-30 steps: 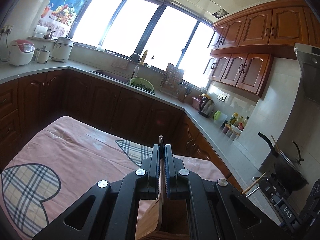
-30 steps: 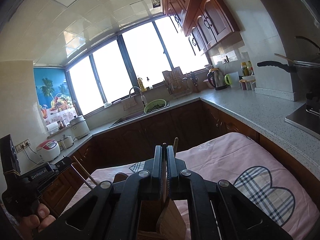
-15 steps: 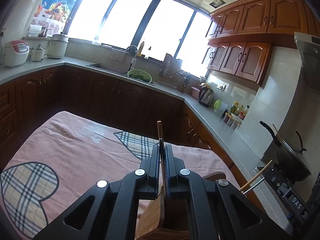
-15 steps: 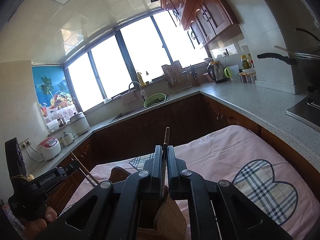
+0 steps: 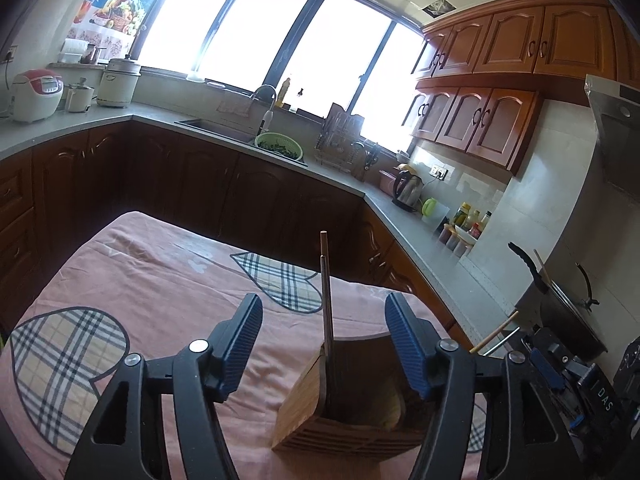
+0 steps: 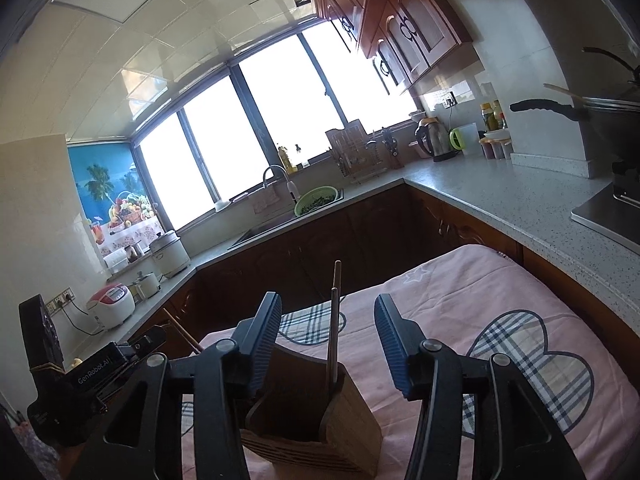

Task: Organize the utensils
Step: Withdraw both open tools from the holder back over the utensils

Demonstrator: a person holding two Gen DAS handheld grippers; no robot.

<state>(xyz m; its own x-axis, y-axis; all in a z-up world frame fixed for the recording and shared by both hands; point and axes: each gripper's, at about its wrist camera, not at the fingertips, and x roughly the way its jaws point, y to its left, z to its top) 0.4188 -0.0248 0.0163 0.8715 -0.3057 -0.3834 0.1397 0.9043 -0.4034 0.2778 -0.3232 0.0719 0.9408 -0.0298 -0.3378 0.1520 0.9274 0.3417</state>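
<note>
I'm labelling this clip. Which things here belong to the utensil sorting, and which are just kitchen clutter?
Job: chopsticks standing in the wooden holder; left gripper and right gripper, jaws open.
Clutter: kettle, green colander, rice cooker, wok.

Bright windows [image 5: 280, 40] wash out the far wall — dark wooden cabinets [image 5: 180, 184] run beneath a grey counter [image 6: 520, 200], reddish wall cupboards [image 5: 500, 80] above, white tiled ceiling [image 6: 180, 32].

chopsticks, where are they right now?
In both wrist views, the chopsticks stand upright in the wooden holder on the pink tablecloth, between each gripper's open jaws, touching neither.
</note>
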